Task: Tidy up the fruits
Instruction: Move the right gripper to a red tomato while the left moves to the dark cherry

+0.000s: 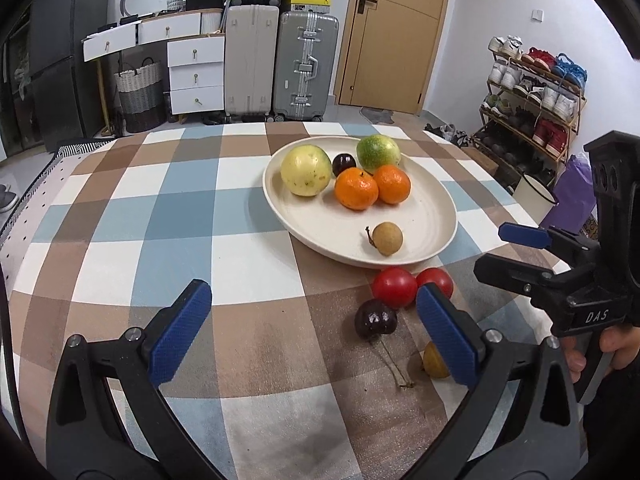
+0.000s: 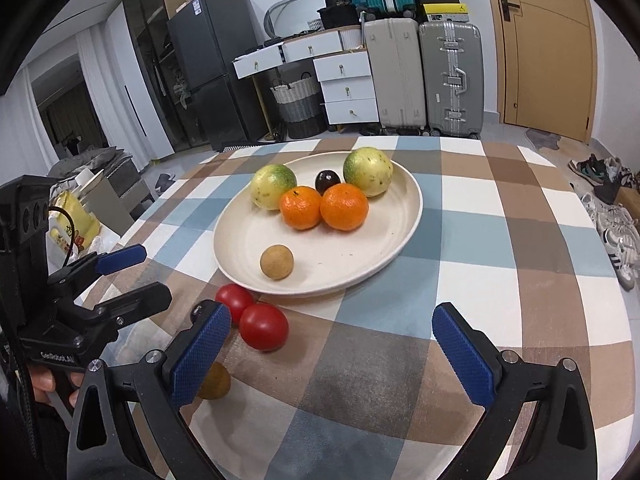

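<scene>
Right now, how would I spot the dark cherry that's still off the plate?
Find the cream plate on the checked tablecloth. Just off its near rim sit two red tomatoes, and the cherry lies beside them on the cloth. It is the only dark, glossy fruit there, with a thin stem trailing from it; the plate's dark fruit shows none.

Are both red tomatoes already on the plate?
No, both tomatoes lie on the tablecloth just outside the plate rim.

Glossy red tomatoes (image 2: pixel 263 326) lie on matt checked cloth (image 2: pixel 480 240) beside a matt plate (image 2: pixel 360 264).
</scene>
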Demonstrator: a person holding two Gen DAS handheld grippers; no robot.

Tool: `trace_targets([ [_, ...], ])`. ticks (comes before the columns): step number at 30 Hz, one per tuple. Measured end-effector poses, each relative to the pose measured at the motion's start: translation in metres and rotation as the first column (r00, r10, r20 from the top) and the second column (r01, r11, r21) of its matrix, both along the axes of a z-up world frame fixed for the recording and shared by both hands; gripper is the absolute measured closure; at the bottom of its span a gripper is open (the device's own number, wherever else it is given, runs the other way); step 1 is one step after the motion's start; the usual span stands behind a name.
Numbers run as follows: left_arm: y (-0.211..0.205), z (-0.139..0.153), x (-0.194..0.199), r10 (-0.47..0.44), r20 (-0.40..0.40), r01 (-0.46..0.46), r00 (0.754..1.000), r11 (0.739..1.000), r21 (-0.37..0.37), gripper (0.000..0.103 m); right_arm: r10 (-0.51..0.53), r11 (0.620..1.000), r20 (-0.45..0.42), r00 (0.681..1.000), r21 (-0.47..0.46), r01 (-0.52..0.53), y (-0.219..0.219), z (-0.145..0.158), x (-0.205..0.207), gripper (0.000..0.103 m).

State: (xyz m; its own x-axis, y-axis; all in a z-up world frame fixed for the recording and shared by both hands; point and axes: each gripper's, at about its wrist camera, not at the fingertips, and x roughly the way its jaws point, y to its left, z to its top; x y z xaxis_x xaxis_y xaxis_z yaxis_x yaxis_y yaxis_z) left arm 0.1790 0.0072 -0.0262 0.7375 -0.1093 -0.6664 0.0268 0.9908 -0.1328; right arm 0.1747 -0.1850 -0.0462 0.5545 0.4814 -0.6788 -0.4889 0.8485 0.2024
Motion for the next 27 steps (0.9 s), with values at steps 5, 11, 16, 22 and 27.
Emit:
trace_targets([
  [5, -0.002, -0.008, 0.006, -0.010, -0.036, 0.010, 0.999, 1.000, -0.007, 0.001, 0.009, 1.000, -0.033, 0.999, -0.014, -0.009, 0.003, -0.007, 0.003, 0.001],
  [11, -0.005, -0.015, 0.011, -0.020, -0.064, 0.021, 0.998, 1.000, 0.011, 0.001, 0.034, 0.998, -0.060, 0.998, -0.052, -0.037, 0.014, -0.016, 0.003, 0.001],
  [16, -0.001, -0.021, 0.015, -0.008, -0.095, 0.008, 0.995, 1.000, 0.000, 0.001, 0.039, 0.997, -0.080, 0.996, -0.063, -0.044, 0.017, -0.020, 0.004, 0.001],
  [22, 0.001, -0.025, 0.019, 0.001, -0.117, -0.001, 0.993, 1.000, -0.004, 0.001, 0.031, 0.998, -0.113, 0.993, -0.050, -0.037, 0.019, -0.025, 0.013, 0.001],
  [27, 0.002, -0.027, 0.021, 0.001, -0.123, -0.002, 0.992, 1.000, -0.006, 0.001, 0.035, 0.997, -0.111, 0.993, -0.070, -0.043, 0.025, -0.026, 0.015, 0.001],
])
